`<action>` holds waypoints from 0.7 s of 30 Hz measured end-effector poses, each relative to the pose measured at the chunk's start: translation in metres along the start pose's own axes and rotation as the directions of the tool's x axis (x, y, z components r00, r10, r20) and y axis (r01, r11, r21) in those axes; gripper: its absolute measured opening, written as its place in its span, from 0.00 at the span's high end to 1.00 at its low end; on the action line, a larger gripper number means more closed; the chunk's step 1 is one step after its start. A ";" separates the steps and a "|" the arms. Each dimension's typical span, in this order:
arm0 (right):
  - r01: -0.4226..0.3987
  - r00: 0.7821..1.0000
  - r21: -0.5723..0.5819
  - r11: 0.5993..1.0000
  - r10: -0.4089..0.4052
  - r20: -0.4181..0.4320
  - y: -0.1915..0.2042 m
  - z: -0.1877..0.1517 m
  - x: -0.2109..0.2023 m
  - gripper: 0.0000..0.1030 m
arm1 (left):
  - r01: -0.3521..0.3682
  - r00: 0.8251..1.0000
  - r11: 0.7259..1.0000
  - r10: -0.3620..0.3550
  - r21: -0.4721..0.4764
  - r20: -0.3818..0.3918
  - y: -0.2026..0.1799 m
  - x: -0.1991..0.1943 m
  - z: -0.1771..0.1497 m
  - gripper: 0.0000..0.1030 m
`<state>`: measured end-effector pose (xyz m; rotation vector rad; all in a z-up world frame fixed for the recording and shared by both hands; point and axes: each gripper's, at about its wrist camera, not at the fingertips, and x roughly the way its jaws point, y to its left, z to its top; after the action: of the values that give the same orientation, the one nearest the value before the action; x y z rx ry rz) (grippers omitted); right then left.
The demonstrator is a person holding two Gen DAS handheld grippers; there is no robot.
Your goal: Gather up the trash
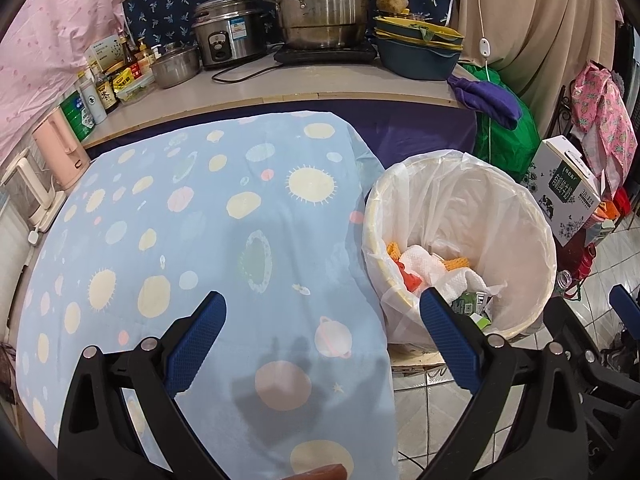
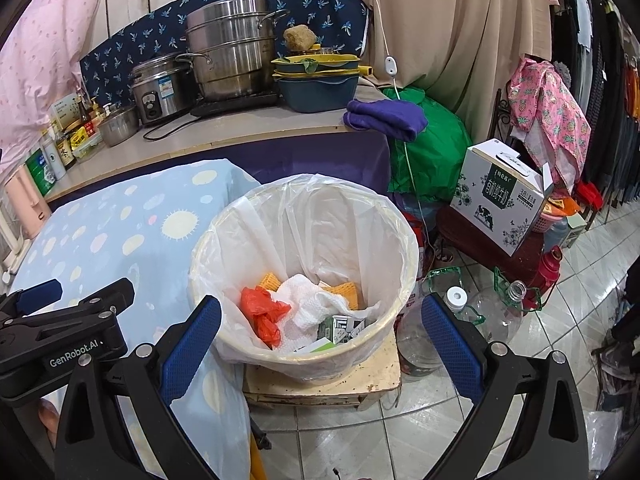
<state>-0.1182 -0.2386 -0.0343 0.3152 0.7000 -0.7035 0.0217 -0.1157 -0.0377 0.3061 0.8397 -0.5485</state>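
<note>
A round bin lined with a white plastic bag stands on a low stool right of the table. Inside it lie a white paper towel, an orange plastic bag, yellow pieces and small green-and-white cartons. My right gripper hangs open just above the bin's near rim, nothing between its fingers. My left gripper is open and empty over the blue tablecloth, its right finger overlapping the bin's edge. One right finger shows at the far right.
Behind the table a counter carries steel pots, a rice cooker, bottles and stacked dishes. A milk carton box, a green bag and empty plastic bottles crowd the tiled floor right of the bin.
</note>
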 end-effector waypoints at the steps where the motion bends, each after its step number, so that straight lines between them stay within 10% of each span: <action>1: 0.002 1.000 -0.003 1.000 -0.002 0.000 0.000 -0.001 0.000 0.06 | -0.002 1.000 1.000 0.002 -0.001 -0.001 0.000 0.000 0.000 0.10; 21: 0.004 1.000 -0.016 1.000 -0.004 -0.021 0.004 -0.008 0.003 0.06 | -0.028 0.999 1.000 0.029 0.011 -0.029 0.004 0.006 -0.013 0.10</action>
<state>-0.1177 -0.2337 -0.0422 0.3070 0.7264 -0.6992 0.0188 -0.1087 -0.0502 0.3362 0.8600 -0.5230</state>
